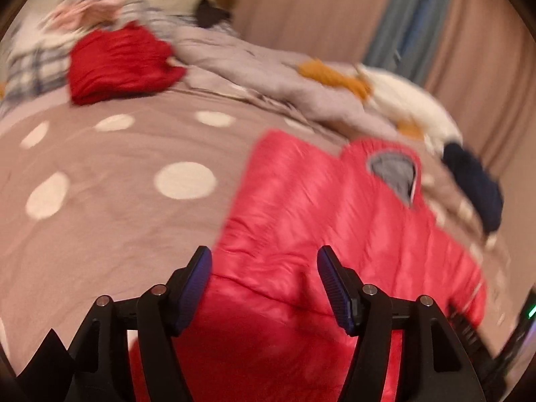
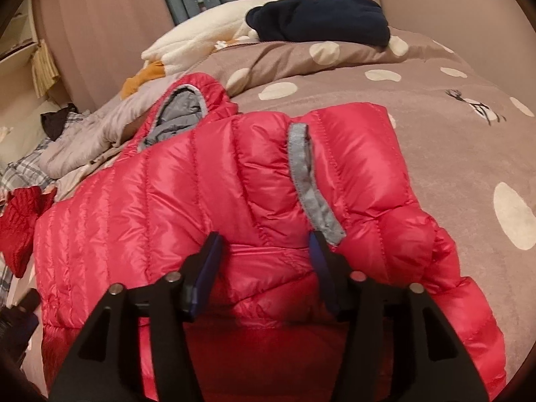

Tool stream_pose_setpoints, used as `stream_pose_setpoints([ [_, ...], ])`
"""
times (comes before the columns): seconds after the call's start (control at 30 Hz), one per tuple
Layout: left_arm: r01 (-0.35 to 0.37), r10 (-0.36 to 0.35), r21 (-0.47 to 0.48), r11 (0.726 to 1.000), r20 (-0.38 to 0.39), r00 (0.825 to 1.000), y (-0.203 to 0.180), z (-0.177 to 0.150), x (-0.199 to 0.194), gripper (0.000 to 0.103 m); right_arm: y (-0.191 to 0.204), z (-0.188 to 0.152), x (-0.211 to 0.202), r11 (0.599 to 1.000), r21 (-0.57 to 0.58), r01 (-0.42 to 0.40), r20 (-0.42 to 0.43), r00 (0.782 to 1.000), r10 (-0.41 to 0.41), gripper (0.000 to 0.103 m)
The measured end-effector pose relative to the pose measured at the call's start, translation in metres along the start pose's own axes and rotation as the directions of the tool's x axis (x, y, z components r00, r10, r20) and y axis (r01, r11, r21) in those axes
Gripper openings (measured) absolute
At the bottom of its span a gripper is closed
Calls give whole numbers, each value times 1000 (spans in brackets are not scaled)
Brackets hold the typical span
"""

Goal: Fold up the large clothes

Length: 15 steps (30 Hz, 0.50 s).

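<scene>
While the red puffer jacket (image 2: 207,201) lies on the bed, left tongs (image 1: 264,284) and right tongs (image 2: 264,261) stand spread — gripping nothing.

Polka-dot bedspread (image 2: 435,154); beige curtain (image 2: 100,33); shelf (image 2: 16,37) at far left.

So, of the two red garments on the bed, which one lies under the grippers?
The shiny quilted red puffer jacket with grey trim lies under both. The darker red knit garment sits folded far off, beside the checked cloth.
</scene>
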<state>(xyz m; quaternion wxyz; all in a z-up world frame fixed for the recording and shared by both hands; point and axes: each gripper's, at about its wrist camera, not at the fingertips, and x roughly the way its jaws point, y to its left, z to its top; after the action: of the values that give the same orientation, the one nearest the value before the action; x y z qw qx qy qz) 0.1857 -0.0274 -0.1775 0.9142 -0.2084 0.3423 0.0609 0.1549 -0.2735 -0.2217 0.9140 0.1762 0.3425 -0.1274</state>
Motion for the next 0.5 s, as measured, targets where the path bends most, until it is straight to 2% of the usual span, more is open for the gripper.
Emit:
stream_pose_setpoints([
  [0.13, -79, 80, -37, 996, 22, 997, 25, 13, -10, 69, 0, -1, 1, 1000, 1, -7, 3, 1000, 7, 59],
  [0.23, -108, 110, -43, 993, 49, 993, 39, 20, -16, 69, 0, -1, -2, 1000, 6, -20, 8, 1000, 20, 61],
  [0.33, -53, 58, -75, 996, 76, 995, 57, 22, -24, 76, 5, 1, -9, 1000, 2, -2, 7, 1000, 2, 63],
  [0.4, -21, 28, -68, 997, 96, 995, 64, 21, -27, 86, 12, 5, -16, 1000, -16, 23, 8, 1000, -23, 70],
  [0.47, -6, 9, -23, 1000, 115, 993, 67, 20, -30, 88, 20, 9, -29, 999, -23, 29, 38, 999, -28, 86],
  [0.5, -10, 10, 0, 1000, 110, 994, 67, 22, -28, 89, 23, 14, -37, 1000, -23, 19, 57, 998, -17, 87],
])
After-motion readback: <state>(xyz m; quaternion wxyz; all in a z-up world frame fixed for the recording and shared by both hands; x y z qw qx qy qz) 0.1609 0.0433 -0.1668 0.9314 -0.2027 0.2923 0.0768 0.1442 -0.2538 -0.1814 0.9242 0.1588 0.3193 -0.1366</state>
